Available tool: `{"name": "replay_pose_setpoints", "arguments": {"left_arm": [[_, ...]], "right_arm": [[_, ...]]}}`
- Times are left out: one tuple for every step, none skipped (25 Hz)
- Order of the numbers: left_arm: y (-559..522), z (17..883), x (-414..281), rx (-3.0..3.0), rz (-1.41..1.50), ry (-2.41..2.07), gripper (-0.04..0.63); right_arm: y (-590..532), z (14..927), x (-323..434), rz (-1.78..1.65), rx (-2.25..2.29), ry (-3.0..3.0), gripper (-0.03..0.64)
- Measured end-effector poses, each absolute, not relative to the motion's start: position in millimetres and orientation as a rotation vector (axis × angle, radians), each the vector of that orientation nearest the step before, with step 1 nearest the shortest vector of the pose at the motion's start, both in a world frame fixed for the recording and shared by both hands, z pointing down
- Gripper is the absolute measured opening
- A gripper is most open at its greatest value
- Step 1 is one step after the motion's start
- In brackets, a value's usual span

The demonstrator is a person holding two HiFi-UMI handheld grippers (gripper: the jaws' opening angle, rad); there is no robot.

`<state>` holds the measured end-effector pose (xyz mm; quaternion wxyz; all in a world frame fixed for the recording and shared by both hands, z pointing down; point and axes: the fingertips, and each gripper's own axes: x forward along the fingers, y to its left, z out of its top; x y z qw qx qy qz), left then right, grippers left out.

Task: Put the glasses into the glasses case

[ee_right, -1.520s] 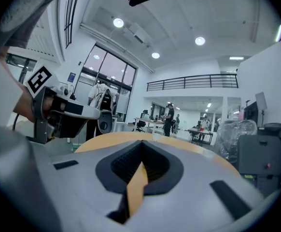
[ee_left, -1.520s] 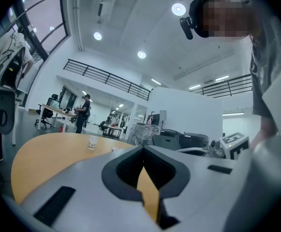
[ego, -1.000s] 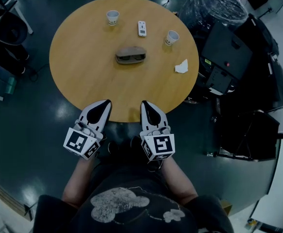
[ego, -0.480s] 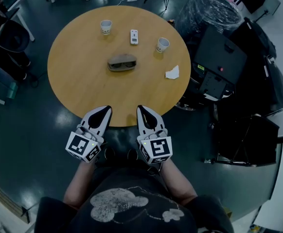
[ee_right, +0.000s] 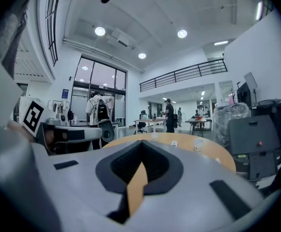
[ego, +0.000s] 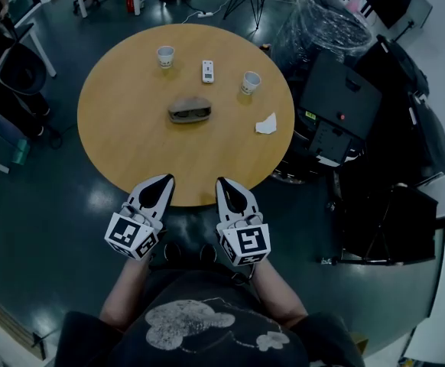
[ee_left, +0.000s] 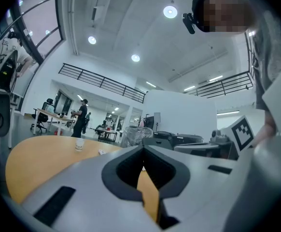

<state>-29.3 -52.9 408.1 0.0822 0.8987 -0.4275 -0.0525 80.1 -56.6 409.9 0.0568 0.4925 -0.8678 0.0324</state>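
A grey-brown glasses case (ego: pixel 190 111) lies near the middle of the round wooden table (ego: pixel 115 144), with dark glasses at its front side. Whether they sit inside it is too small to tell. My left gripper (ego: pixel 163 180) and right gripper (ego: pixel 224 183) hover side by side over the table's near edge, well short of the case. Both point level towards it. Both are shut with nothing between their pads. In the left gripper view the left gripper (ee_left: pixel 143 149) shows closed tips over the table top (ee_left: pixel 39 153). In the right gripper view the right gripper (ee_right: pixel 141 144) is closed too.
Two paper cups (ego: pixel 165 55) (ego: pixel 250 82), a small white remote (ego: pixel 207 70) and a crumpled white tissue (ego: pixel 266 124) lie on the far half. Black equipment cases (ego: pixel 337 113) crowd the right side. A chair (ego: pixel 20 63) stands at the left. People stand far off in the hall.
The head view has pulled back, so the table sits higher and looks smaller. Both grippers have shifted slightly together, still shut and empty. Nothing on the table moved.
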Motion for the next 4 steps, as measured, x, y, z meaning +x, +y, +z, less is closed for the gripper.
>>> {"name": "replay_pose_setpoints", "arguments": {"left_arm": [[-52.7, 407.8, -30.0, 2.683, -0.158, -1.279, 0.006], [-52.5, 407.4, -30.7, 2.680, -0.158, -1.281, 0.006], [-52.2, 407.2, -31.5, 2.676, -0.159, -1.283, 0.006], [-51.8, 406.9, -32.2, 2.672, -0.159, -1.285, 0.006]], "right_arm": [[-55.7, 410.1, 81.0, 0.102, 1.498, -2.627, -0.014], [-54.9, 409.8, 81.5, 0.103, 1.500, -2.623, -0.014], [-54.1, 409.4, 81.9, 0.101, 1.500, -2.619, -0.014], [-53.3, 408.9, 82.1, 0.099, 1.500, -2.615, -0.014]]}}
